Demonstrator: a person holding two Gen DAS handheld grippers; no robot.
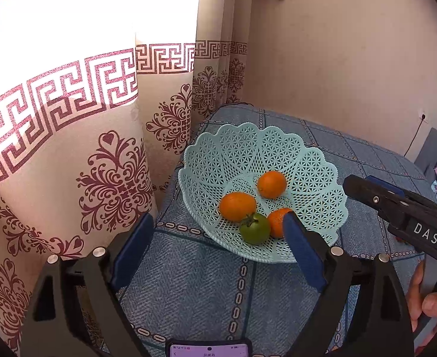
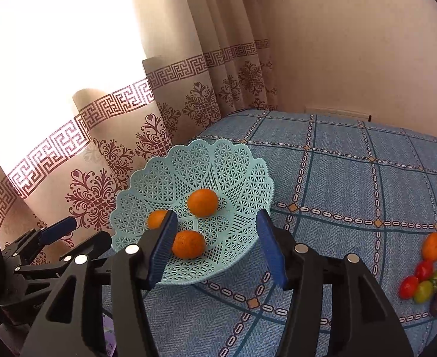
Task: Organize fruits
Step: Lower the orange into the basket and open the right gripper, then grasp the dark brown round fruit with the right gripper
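Note:
A light teal lattice basket (image 1: 248, 128) (image 2: 218, 144) sits on a blue checked cloth. It holds three oranges (image 1: 272, 184) (image 2: 202, 202) and a green tomato (image 1: 254, 228). In the right wrist view that tomato is hidden behind a finger. My left gripper (image 1: 218, 220) hovers open and empty over the basket's near rim. My right gripper (image 2: 217, 217) is also open and empty, with its fingers spread above the basket's near side. On the cloth at the far right lie a loose orange (image 2: 433, 245) and several small red, green and dark tomatoes (image 2: 423, 291).
A patterned curtain (image 1: 114, 178) hangs close behind the basket on the left, with a plain wall (image 1: 337, 59) behind. The blue checked cloth (image 2: 352, 178) stretches to the right. A hand (image 1: 427, 303) holds the right gripper's handle. A phone screen (image 1: 209, 349) shows at the bottom edge.

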